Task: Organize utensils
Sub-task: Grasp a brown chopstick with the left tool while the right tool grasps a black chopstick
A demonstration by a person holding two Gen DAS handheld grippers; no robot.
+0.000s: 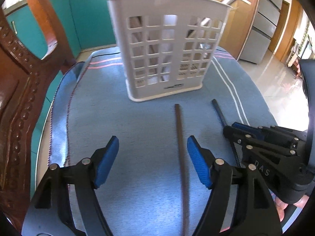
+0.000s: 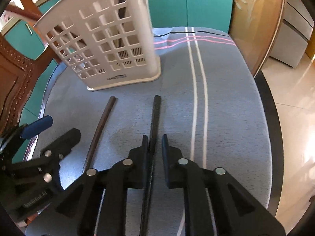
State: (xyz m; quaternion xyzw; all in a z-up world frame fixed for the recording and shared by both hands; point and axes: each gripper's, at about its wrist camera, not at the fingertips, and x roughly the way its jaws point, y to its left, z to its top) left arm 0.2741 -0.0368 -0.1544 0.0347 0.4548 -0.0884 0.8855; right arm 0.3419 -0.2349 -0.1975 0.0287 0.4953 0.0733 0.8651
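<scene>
A white slotted utensil holder (image 1: 167, 47) stands upright on the blue cloth, with several utensils in it; it also shows in the right wrist view (image 2: 106, 43). Two dark chopsticks lie in front of it. The brown chopstick (image 1: 182, 153) lies between my left gripper's (image 1: 152, 157) open blue pads, close to the right pad. The black chopstick (image 2: 154, 122) runs between the narrowly parted jaws of my right gripper (image 2: 154, 147), touching the left one. The right gripper shows in the left wrist view (image 1: 256, 137), low over the black chopstick (image 1: 218, 111).
The blue striped cloth (image 2: 226, 102) covers a small round table. A carved wooden chair back (image 1: 21, 74) stands at the left. Teal cabinets (image 1: 88, 15) are behind, and tiled floor (image 2: 295, 98) lies to the right.
</scene>
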